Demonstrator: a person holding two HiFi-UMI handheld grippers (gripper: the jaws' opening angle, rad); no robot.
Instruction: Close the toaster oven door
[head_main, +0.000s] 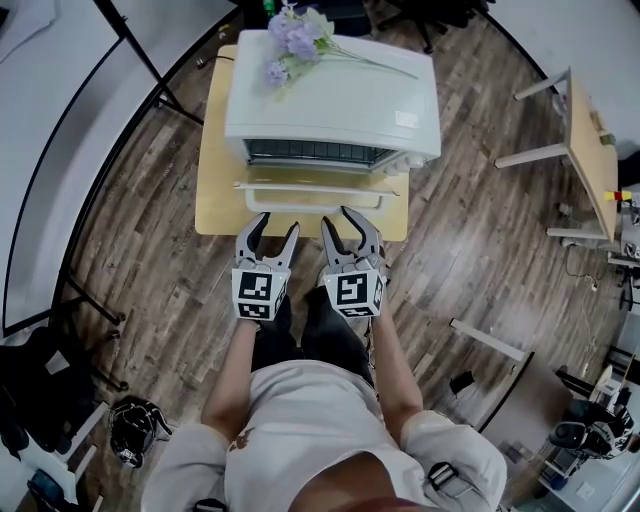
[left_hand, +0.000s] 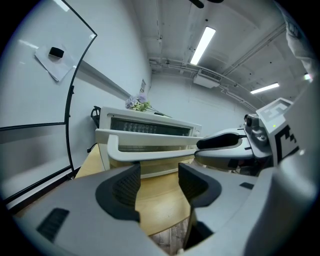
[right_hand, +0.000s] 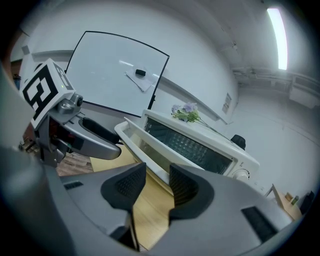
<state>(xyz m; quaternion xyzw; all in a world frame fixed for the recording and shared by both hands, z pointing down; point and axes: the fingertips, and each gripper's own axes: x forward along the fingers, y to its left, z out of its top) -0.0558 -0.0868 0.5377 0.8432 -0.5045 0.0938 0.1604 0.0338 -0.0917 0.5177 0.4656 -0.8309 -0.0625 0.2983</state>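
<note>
door (head_main: 318, 197) of the toaster oven (head_main: 335, 100) lies folded down and open, just ahead of both my grippers, its handle (head_main: 315, 187) the edge nearest my tips. my left gripper (head_main: 278, 222) has its jaws apart with nothing between them; my right gripper (head_main: 346, 220) is drawn together, also empty. neither touches the door, so i judge the closing not yet begun. to do it well i'd slip a gripper under the handle near its middle, lift in an arc up and away from me, then press gently so the oven doesn't slide on the table (head_main: 215, 205)
</note>
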